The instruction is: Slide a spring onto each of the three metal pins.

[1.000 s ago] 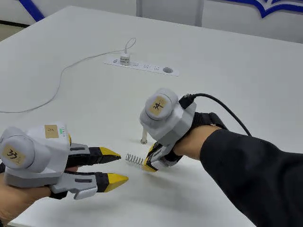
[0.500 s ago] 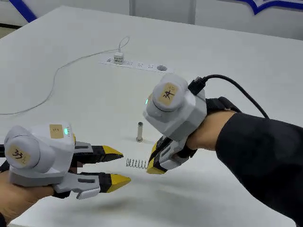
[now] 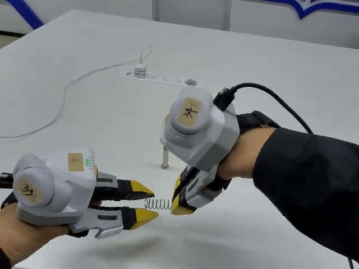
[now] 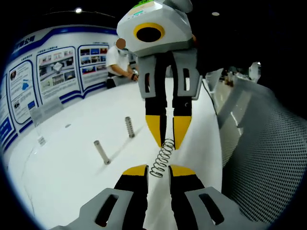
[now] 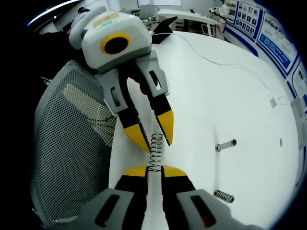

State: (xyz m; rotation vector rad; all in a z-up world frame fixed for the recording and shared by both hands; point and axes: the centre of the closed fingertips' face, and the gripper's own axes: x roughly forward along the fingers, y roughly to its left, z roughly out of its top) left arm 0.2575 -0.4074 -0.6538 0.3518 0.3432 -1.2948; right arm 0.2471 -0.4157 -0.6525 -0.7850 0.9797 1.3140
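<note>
Currently the right gripper (image 3: 178, 209) is clamping a spring (image 3: 159, 204), with the left gripper (image 3: 147, 203) bracketing its free end, jaws part-open. A loaded pin (image 4: 129, 127) is already carrying its own coil, while a bare pin (image 4: 101, 152) is standing unfilled.

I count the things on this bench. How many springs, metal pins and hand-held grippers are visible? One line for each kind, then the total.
Springs: 2 (held spring, fitted spring)
Metal pins: 2 (bare pin, sprung pin)
Hand-held grippers: 2 (left hand-held gripper, right hand-held gripper)
Total: 6
</note>
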